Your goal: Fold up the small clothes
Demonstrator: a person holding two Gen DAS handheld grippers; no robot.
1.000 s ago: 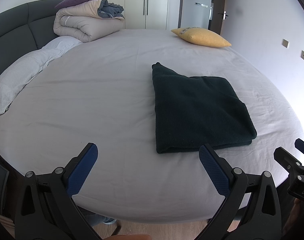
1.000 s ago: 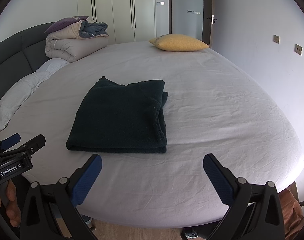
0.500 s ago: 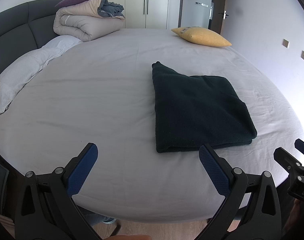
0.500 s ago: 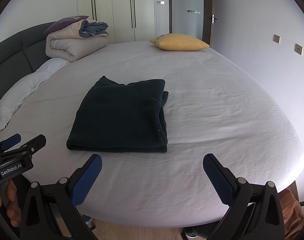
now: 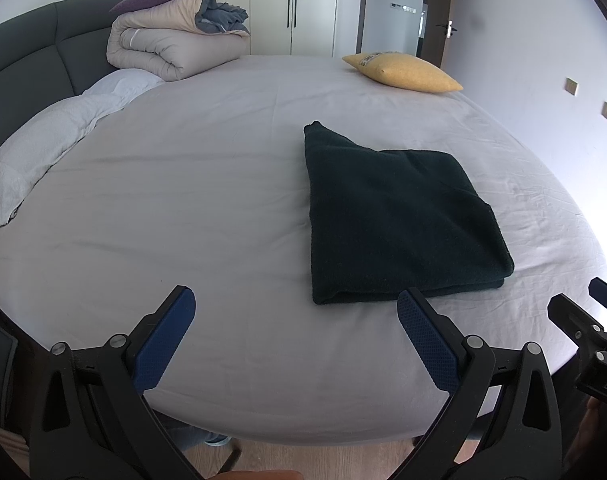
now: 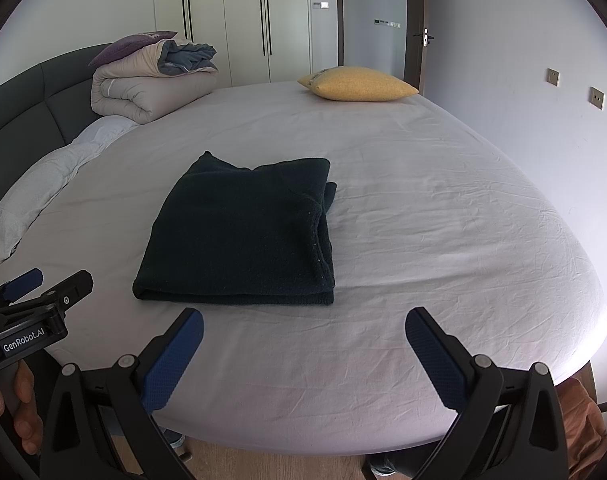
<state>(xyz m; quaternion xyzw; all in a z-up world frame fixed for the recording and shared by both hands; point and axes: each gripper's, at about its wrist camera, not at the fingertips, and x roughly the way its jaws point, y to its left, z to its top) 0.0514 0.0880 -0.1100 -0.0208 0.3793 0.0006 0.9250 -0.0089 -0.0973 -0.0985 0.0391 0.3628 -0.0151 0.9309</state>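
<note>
Right wrist view: both tongs [image 6: 303,344] gape empty before the nubby, square-folded dark garment [image 6: 243,236].

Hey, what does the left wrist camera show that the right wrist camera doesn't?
Only the left wrist view shows the right hand-held gripper at its right edge. Only the right wrist view shows the left hand on its handle and the garment's stacked right-edge layers. Both show open hand-held grippers at the bed's near edge, the folded dark garment, yellow pillow, rolled duvet and wardrobe.
</note>
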